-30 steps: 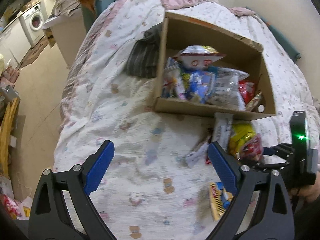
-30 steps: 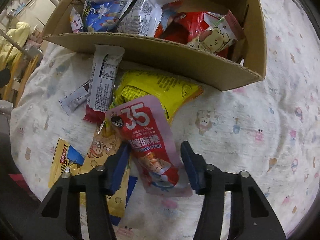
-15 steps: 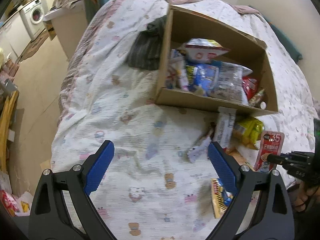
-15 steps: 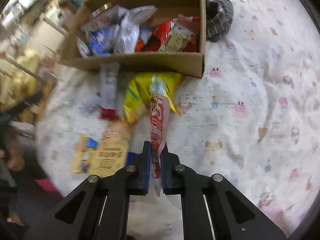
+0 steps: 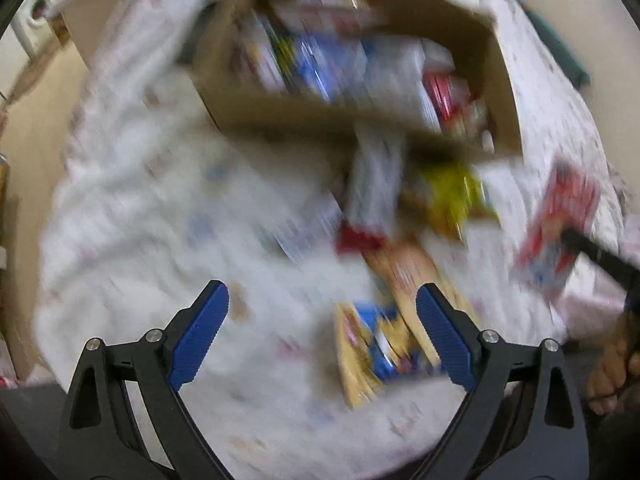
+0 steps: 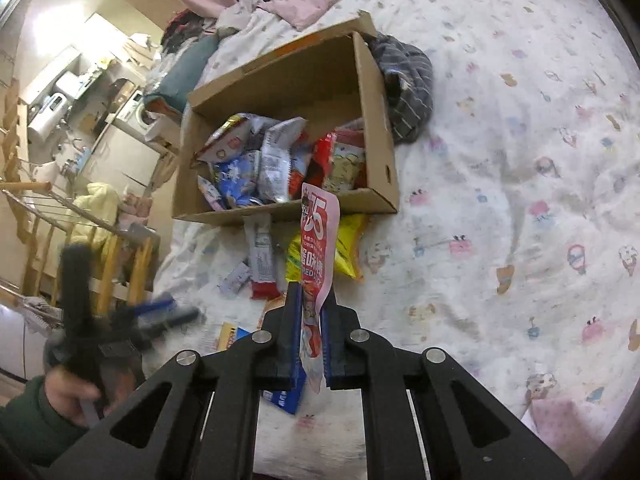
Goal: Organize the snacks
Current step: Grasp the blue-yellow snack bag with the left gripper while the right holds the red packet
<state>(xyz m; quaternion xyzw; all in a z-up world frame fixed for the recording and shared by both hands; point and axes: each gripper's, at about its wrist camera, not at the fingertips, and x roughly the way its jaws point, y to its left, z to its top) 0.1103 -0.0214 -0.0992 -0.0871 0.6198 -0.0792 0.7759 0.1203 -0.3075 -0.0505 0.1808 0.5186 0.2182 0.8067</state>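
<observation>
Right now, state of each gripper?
Left gripper: open, nothing between its blue pads.
Right gripper: closed on the red-and-pink snack pouch, held up off the bedspread.

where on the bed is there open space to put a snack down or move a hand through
Bare bedspread stretches right of the cardboard box and yellow packet. It is crowded in front of the box, where loose snack packets lie, and inside the box. The striped cloth fills the box's far right corner.

Pink-red pouch (image 6: 318,240): showing a large white "35" near the top
Same pouch, lower: showing "RED", partly cut off, plus Chinese characters too small to read
Other packets: nothing reading clearly
</observation>
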